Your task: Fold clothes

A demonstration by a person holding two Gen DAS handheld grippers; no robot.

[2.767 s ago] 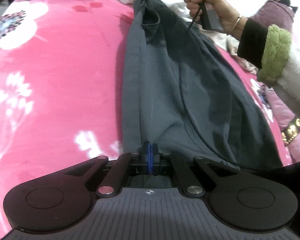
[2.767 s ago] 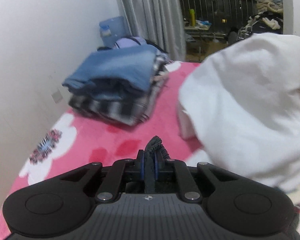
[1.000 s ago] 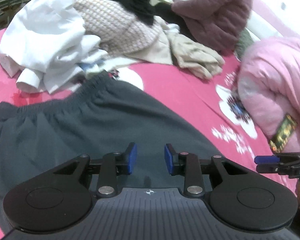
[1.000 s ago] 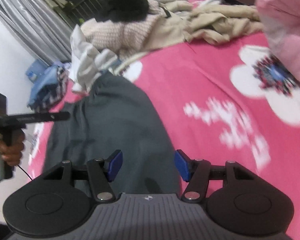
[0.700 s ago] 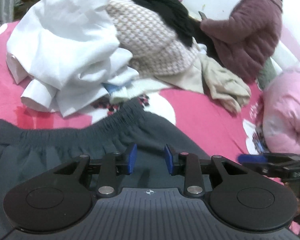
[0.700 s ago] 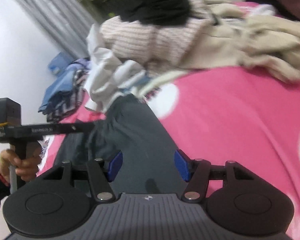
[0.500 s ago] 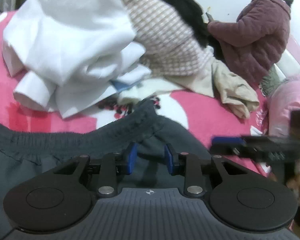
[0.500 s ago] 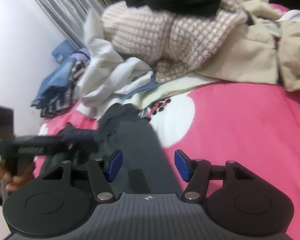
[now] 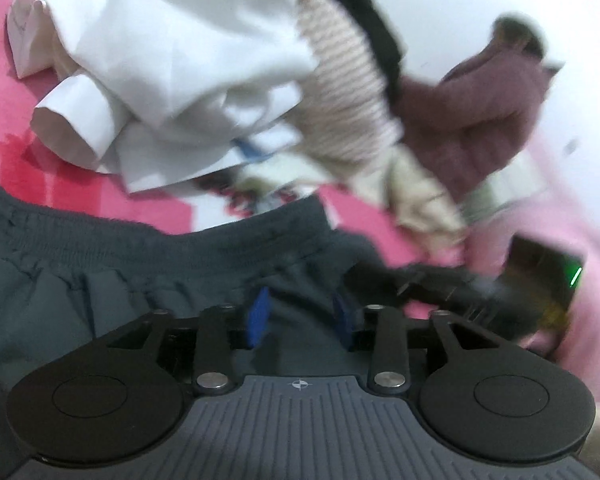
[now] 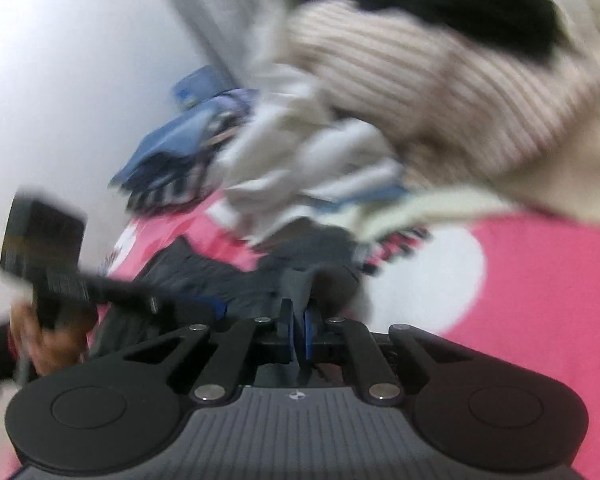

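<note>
In the left wrist view we start at the far left of the frame, where the dark grey trousers (image 9: pixel 100 280) lie flat on the pink flowered bed cover (image 9: pixel 4 112), their gathered elastic waistband running across the middle of the picture. Above them, in the upper left, sits a crumpled white shirt (image 9: pixel 160 60) with a rolled cuff. At lower centre our left tool (image 9: pixel 302 314) has its blue pads spread and widening, with trouser cloth just below the waistband lying between them; the pads do not press on it. Right of centre we see a striped knitted jumper (image 9: pixel 348 92) with a black garment (image 9: pixel 372 32) on top, then a person in a maroon padded jacket (image 9: pixel 472 120) in the upper right. At the right edge lies pink quilted fabric (image 9: pixel 560 220), and in front of it the other tool shows as a dark blur reaching in toward the waistband's right end.

In the right wrist view, the lower left of the frame holds a hand (image 10: pixel 48 344) gripping the left tool's black body. Further up, left of centre, a stack of blue and striped clothes (image 10: pixel 180 152) lies against the white wall (image 10: pixel 60 80). At lower centre our right tool (image 10: pixel 296 330) has its pads pressed together, pinching a fold of the trousers (image 10: pixel 228 276) at the waistband corner. To the right the white shirt (image 10: pixel 300 160) and the jumper (image 10: pixel 420 80) are heaped, blurred, with the bed cover (image 10: pixel 540 280) filling the right side.
</note>
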